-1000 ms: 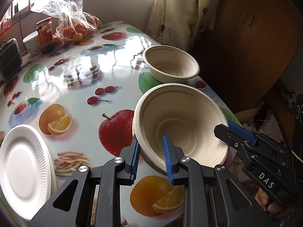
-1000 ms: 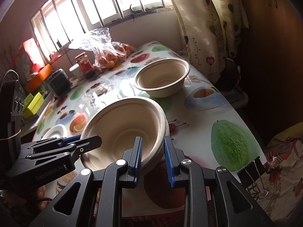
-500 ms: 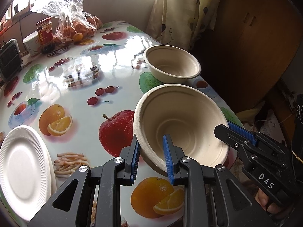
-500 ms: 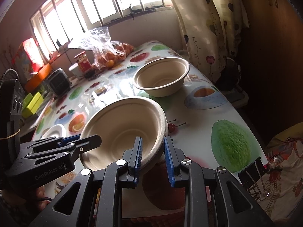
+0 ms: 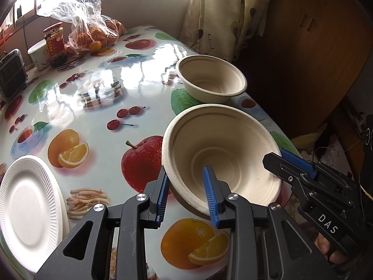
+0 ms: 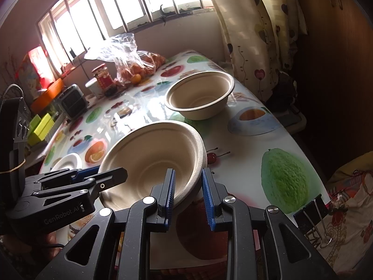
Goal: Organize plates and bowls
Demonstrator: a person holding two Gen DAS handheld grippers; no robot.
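the left tongs [image 5: 187,192] have just been opening, their pads now slack around the near rim of the tilted pulp bowl [image 5: 223,154]. the right tongs [image 6: 187,194] alone pinch its far rim above the counter [image 5: 98,107], so the handover looks done.

You have 2 beige bowls: the near bowl [image 5: 221,149] and the far bowl [image 5: 211,78]. The tablecloth [image 5: 98,107] is glossy white, printed with red apples, oranges, cherries and green fruit. The plates [image 5: 28,207] are white and ribbed. Your gripper pads [image 5: 211,196] are blue on black frames.
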